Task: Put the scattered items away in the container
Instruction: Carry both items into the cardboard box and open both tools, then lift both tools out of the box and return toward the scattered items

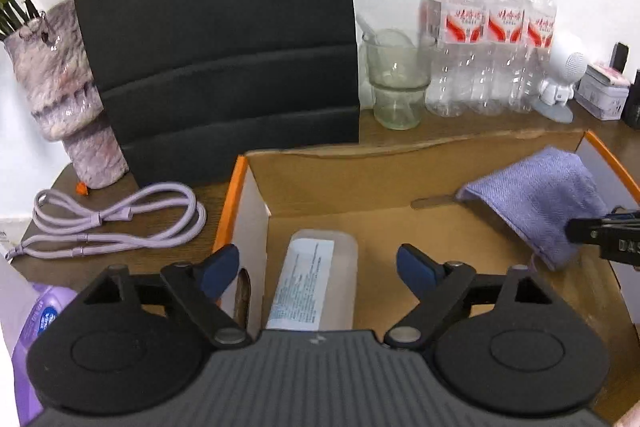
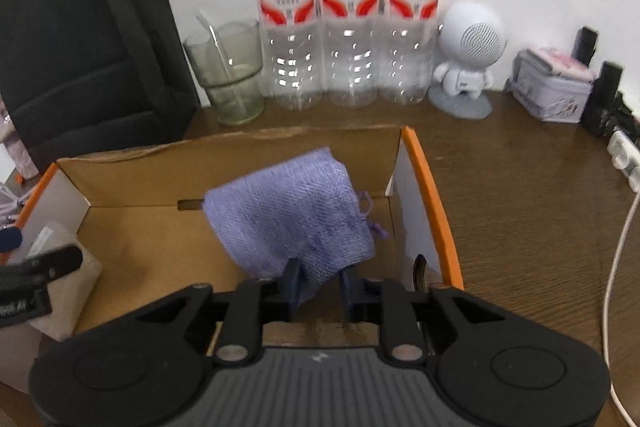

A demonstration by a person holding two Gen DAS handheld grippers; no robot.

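Note:
An open cardboard box [image 1: 232,203] with orange rims [image 2: 432,203] sits on the brown table. Inside it lies a translucent plastic bottle [image 1: 316,279] with a printed label. My left gripper [image 1: 318,259] hovers over that bottle, jaws wide apart and touching nothing. A folded purple cloth [image 2: 288,211] is over the box's right half, also visible in the left wrist view [image 1: 532,199]. My right gripper [image 2: 320,283] has its pads slightly apart, with the cloth's lower corner loosely between them.
A coiled lilac cable [image 1: 120,219] and a purple bottle [image 1: 36,319] lie left of the box. Behind it are a vase [image 1: 68,95], a black bag [image 1: 216,47], a glass cup [image 1: 396,79] and three water bottles [image 1: 492,39]. At right: a white speaker figure [image 2: 468,59], a tin [image 2: 552,87], a white cord [image 2: 616,267].

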